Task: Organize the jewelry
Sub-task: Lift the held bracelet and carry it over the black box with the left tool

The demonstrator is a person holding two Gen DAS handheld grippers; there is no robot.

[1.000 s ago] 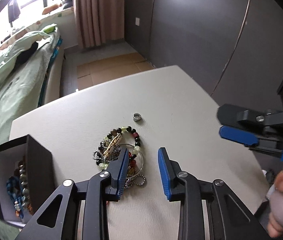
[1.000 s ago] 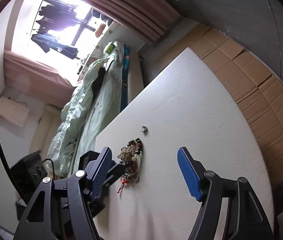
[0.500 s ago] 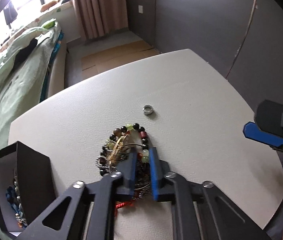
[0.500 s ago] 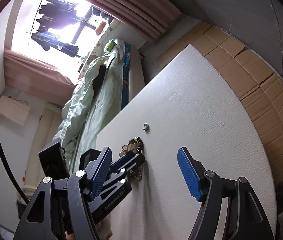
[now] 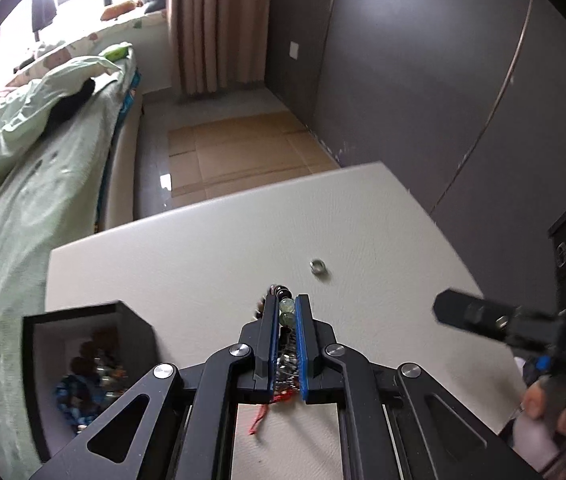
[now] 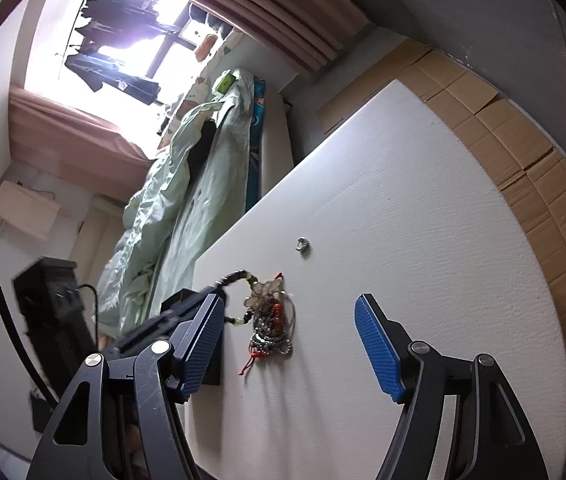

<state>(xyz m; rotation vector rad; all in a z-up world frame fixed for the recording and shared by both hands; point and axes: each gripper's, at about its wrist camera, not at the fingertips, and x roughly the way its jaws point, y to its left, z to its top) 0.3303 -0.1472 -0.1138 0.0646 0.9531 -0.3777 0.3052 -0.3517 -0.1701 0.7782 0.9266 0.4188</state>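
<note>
My left gripper (image 5: 286, 305) is shut on a beaded bracelet (image 5: 285, 308) with green and dark beads and holds it up above the white table (image 5: 203, 256). In the right wrist view the bracelet (image 6: 239, 280) hangs in a loop from the left gripper, above the jewelry pile (image 6: 269, 320). A small silver ring (image 5: 318, 267) lies alone on the table; it also shows in the right wrist view (image 6: 303, 244). A black jewelry box (image 5: 83, 360) with beads inside stands at the left. My right gripper (image 6: 291, 344) is open and empty, above the table near the pile.
A bed with green bedding (image 5: 23, 152) runs along the table's left side. Flattened cardboard (image 5: 235, 152) lies on the floor beyond the far edge. Dark wardrobe doors (image 5: 443, 80) stand to the right. The right gripper's body (image 5: 503, 320) hovers over the table's right edge.
My left gripper closed on the beaded bracelet in the pile and lifted it off the table. The right gripper stayed open and barely moved.
</note>
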